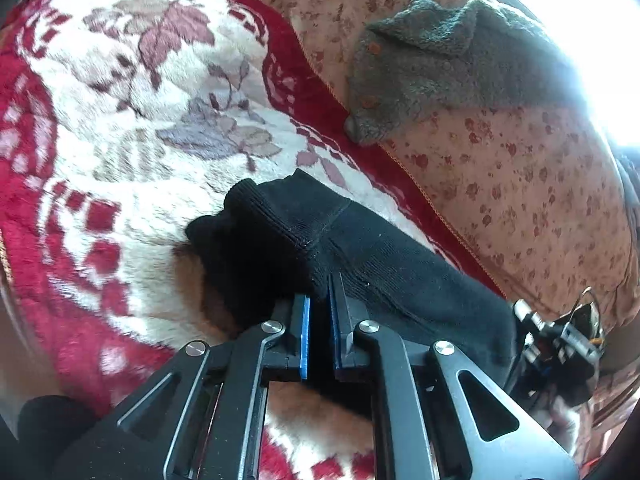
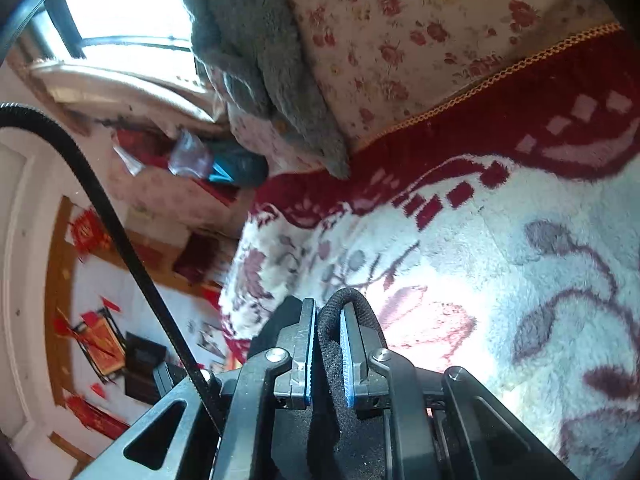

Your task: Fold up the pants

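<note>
Left wrist view: my left gripper [image 1: 319,304] is clenching black pants [image 1: 320,240] just ahead over the blanket [image 1: 120,120] | my right gripper [image 2: 328,320] is pinching their edge [image 2: 352,300].

The pants [image 1: 320,248] are lying on the blanket [image 1: 120,128], reaching ahead of the left gripper [image 1: 319,304]. The fleece garment [image 1: 440,64] is resting on the bedspread [image 1: 520,184], beyond the blanket's edge.

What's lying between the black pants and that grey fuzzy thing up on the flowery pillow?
In the left wrist view, between the pants and the grey garment lie only the blanket, its red border, and a bare stretch of the pillow.
</note>
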Tool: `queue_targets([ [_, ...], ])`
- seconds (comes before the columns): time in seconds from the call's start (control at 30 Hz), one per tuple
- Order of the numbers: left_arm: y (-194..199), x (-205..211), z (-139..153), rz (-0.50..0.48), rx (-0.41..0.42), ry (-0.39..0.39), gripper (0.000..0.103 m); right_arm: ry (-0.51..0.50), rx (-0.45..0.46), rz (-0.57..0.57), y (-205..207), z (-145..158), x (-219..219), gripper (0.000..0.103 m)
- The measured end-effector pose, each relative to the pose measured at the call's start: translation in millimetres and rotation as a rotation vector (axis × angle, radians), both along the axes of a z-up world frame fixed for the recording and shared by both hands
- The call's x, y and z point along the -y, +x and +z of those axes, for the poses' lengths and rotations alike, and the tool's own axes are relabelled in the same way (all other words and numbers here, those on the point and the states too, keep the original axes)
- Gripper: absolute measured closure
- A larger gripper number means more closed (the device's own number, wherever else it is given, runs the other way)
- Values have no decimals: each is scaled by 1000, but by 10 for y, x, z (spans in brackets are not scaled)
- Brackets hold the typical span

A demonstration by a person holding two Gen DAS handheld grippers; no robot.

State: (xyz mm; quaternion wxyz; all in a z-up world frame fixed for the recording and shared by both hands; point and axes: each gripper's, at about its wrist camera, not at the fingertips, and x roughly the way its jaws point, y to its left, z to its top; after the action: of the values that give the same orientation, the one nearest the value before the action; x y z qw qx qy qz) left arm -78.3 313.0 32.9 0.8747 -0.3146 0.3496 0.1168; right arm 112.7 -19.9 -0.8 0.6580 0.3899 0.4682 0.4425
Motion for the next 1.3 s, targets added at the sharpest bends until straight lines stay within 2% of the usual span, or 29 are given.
queue_targets([
  [0.1, -59, 4, -41, 0, -21, 9, 96, 75, -13, -53, -22, 20, 101, 94],
  [0.17, -60, 18, -68, 8, -32, 46, 96, 112, -19, -116, -12, -5, 207, 99],
  [0.2, -36, 7, -104, 8, -42, 53, 96, 101, -22, -156, 6, -29, 275, 99],
  [0.3, 2, -46, -160, 10, -43, 12, 96, -18, -54, -124, 78, -99, 232, 99],
  [0.37, 4, -42, -151, 0, -42, 21, 96, -86, 18, -86, 30, 55, 164, 97],
  [0.43, -6, -82, -152, 2, -40, -17, 95, -166, 102, -25, -32, 266, 45, 92],
  [0.47, -11, -112, -148, 1, -41, -42, 95, -209, 116, -2, -49, 324, -12, 85],
  [0.5, -19, -144, -133, -1, -43, -64, 91, -250, 123, 14, -67, 360, -58, 72],
  [0.57, -53, -187, -88, 1, -44, -74, 86, -321, 147, 50, -122, 440, -153, 63],
  [0.6, -85, -202, -60, 4, -43, -74, 86, -340, 175, 68, -176, 479, -184, 63],
  [0.67, -149, -195, 10, 16, -47, -36, 82, -375, 239, 102, -297, 590, -273, 63],
  [0.73, -209, -187, 85, 33, -49, 22, 73, -396, 286, 133, -420, 669, -379, 62],
  [0.8, -256, -213, 119, 41, -42, 28, 65, -379, 303, 168, -545, 704, -505, 50],
  [0.9, -301, -298, 121, 48, -49, -18, 63, -358, 334, 230, -769, 722, -650, 50],
  [1.03, -304, -349, 129, 52, -43, -36, 62, -448, 500, 292, -1164, 784, -975, 50],
  [1.2, -172, -370, 28, 43, -96, -66, 62, -555, 625, 409, -1454, 666, -1376, 50],
  [1.3, -121, -355, -39, 40, -112, -61, 62, -605, 686, 430, -1552, 574, -1537, 50],
])
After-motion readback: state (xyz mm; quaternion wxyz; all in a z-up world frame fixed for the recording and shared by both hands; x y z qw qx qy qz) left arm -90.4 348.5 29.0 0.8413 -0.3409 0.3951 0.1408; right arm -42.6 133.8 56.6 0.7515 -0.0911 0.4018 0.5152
